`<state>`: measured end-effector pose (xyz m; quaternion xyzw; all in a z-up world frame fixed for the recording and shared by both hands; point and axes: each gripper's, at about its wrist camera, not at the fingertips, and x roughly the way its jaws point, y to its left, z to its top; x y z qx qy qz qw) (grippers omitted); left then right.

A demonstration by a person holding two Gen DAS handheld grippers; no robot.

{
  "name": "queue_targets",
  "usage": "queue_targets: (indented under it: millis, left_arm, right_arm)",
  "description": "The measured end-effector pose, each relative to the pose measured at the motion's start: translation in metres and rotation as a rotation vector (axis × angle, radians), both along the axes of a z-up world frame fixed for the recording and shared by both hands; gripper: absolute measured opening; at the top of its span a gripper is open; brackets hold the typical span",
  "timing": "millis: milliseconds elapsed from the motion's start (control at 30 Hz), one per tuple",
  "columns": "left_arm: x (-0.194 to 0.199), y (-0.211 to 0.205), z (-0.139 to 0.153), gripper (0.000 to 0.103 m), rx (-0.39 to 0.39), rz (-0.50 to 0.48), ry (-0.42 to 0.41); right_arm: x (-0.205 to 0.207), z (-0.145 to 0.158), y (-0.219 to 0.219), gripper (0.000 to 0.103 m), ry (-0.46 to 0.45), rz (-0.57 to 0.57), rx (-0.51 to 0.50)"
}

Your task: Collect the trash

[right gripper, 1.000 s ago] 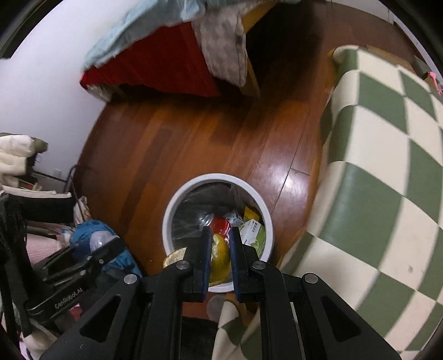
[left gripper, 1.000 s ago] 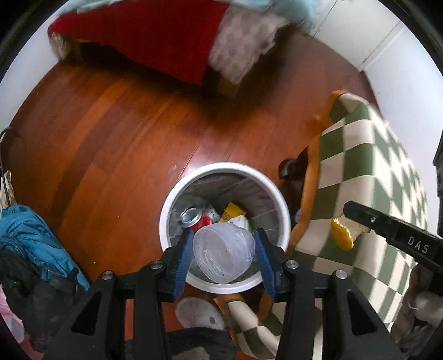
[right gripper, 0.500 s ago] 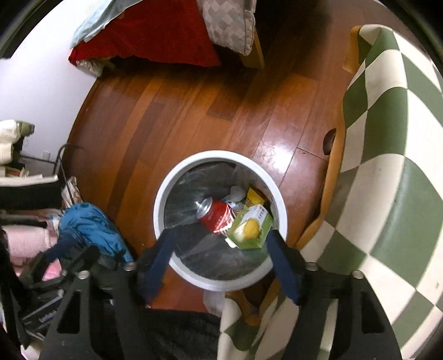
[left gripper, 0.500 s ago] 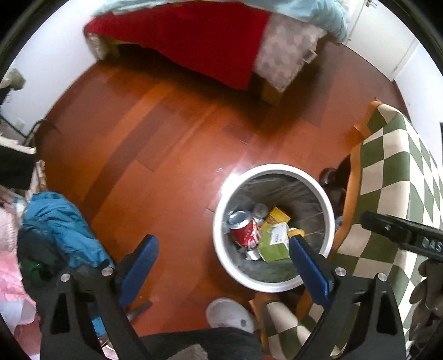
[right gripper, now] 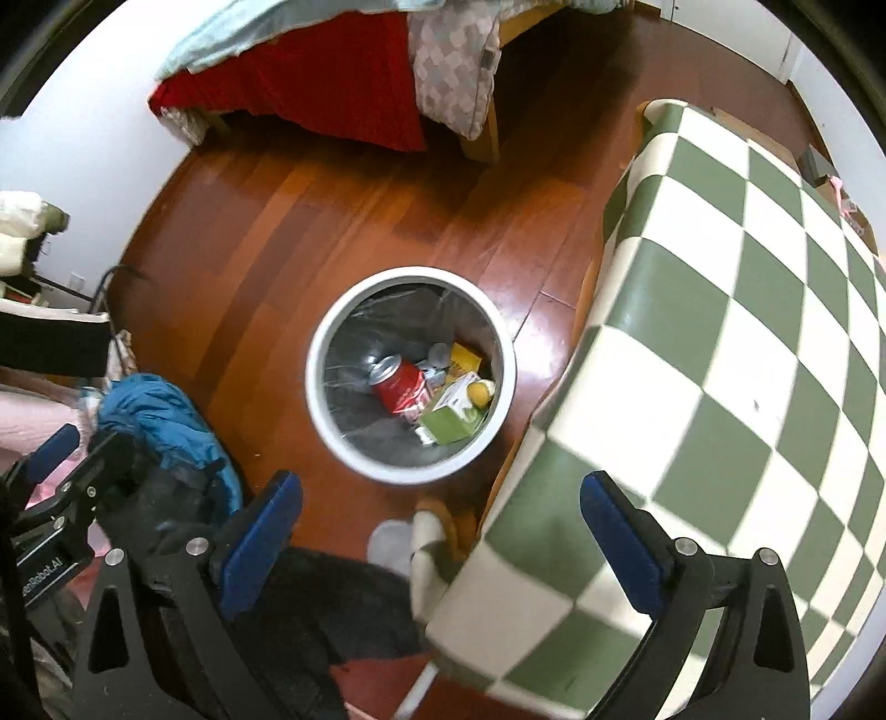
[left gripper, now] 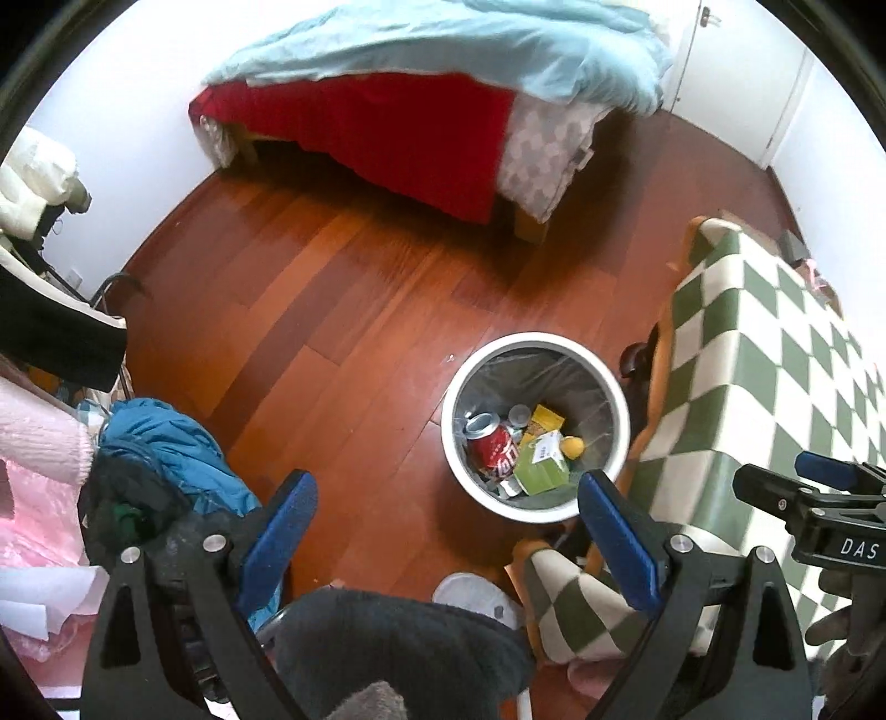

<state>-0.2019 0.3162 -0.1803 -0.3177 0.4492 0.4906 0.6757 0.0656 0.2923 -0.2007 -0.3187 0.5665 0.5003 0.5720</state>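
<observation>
Now both tools spread wide and empty, left tool [left gripper: 446, 531], right tool [right gripper: 443, 531], above white bin [right gripper: 332, 432] holding red can [right gripper: 401, 385]

White bin [right gripper: 332, 410], red can [right gripper: 401, 385], green-and-cream checked cloth [right gripper: 747, 310].

A wooden floor [left gripper: 343, 310] spreads out ahead of the tongs. Far ahead stands a bed [left gripper: 387, 127] with a red cover hanging down its side and a pale blue blanket [left gripper: 459, 50] on top. To the right lies a green-and-white checked cloth [right gripper: 736, 310] (draped over something hidden). To the left sits a heap of blue clothing [left gripper: 171, 443], with a pink fabric [left gripper: 39, 443] just beyond it.
</observation>
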Motion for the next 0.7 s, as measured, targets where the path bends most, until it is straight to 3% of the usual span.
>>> queue_targets:
  millis: [400, 700]
  left_arm:
    - [-0.018, -0.056, 0.115, 0.096, 0.08, -0.069, -0.165]
    - [-0.031, -0.083, 0.165, 0.096, 0.096, -0.091, -0.252]
  right_arm:
    - [-0.015, 0.135, -0.072, 0.103, 0.072, 0.023, 0.177]
    - [-0.026, 0.214, -0.105, 0.103, 0.132, 0.081, 0.267]
